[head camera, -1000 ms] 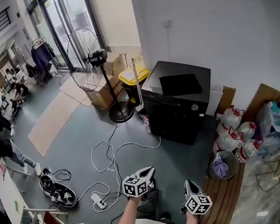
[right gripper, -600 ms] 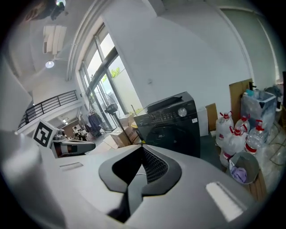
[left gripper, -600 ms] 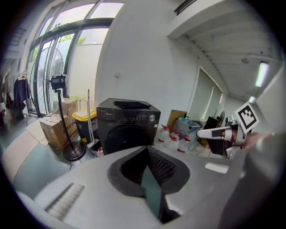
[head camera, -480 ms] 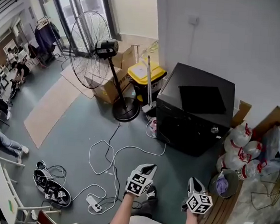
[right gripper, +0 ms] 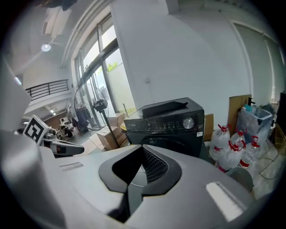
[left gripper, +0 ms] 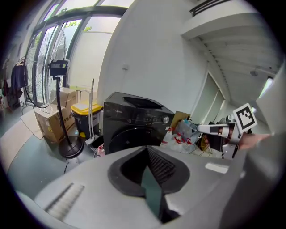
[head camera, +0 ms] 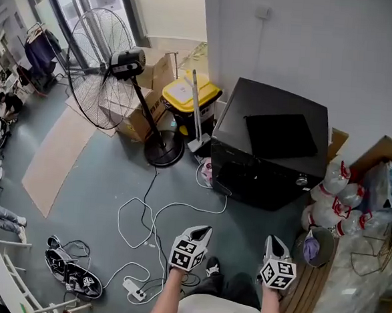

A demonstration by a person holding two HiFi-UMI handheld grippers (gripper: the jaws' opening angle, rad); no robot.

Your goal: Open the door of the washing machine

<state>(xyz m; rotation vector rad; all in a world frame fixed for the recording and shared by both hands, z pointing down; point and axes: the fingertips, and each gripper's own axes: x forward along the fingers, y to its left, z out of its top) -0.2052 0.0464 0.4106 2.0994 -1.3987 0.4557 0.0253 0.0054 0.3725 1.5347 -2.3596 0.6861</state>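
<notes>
Floor [head camera: 81, 178], grey, is carrying every item noted. The black washing machine [head camera: 270, 151] is standing against the white wall at upper right in the head view, and its round front door [left gripper: 127, 139] is sitting closed. A pedestal fan [head camera: 102, 65] is standing to the machine's left, with cardboard boxes [head camera: 135, 115] lying behind the fan's pole. A yellow-lidded bin [head camera: 190, 95] is sitting between the boxes and the machine. Red-capped plastic water jugs [head camera: 334, 195] are clustering at the machine's right side. White cables [head camera: 145, 216] are trailing across the floor from the machine towards a power strip [head camera: 136, 289] near the person's feet. The left claw [head camera: 202, 233] and the right claw [head camera: 274, 243] are both pointing towards the machine, well apart from it, each clenched with nothing between its jaws
</notes>
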